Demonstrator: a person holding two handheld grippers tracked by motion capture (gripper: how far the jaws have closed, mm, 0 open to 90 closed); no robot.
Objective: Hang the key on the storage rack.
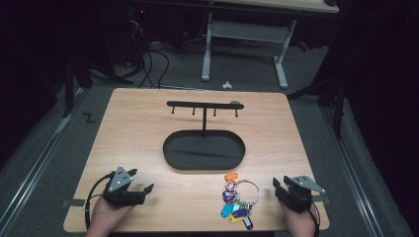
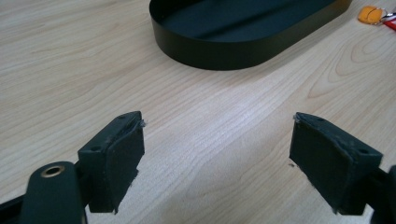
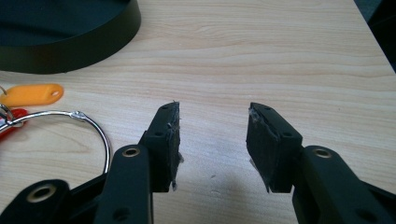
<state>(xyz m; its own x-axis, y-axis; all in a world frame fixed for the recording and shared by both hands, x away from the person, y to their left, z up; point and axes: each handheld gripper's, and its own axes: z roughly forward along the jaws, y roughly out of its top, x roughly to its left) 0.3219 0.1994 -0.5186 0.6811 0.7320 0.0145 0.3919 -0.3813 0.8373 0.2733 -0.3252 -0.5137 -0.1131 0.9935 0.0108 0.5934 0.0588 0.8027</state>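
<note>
Left gripper (image 1: 141, 188): jaws stood wide apart, holding nothing, over bare table (image 1: 143, 128) at the near left corner.
Right gripper (image 1: 278, 186): jaws parted moderately, empty, low over the wood at the near right.
Key bunch (image 1: 238, 200): lay flat between the grippers, nearer the right one, coloured tags fanned from a large metal ring (image 3: 91, 128); orange tag (image 3: 32, 94) pointed toward the tray.
Stand (image 1: 204, 116): black oval tray (image 2: 243, 51) with an upright post and hook bar, mid-table.
</note>
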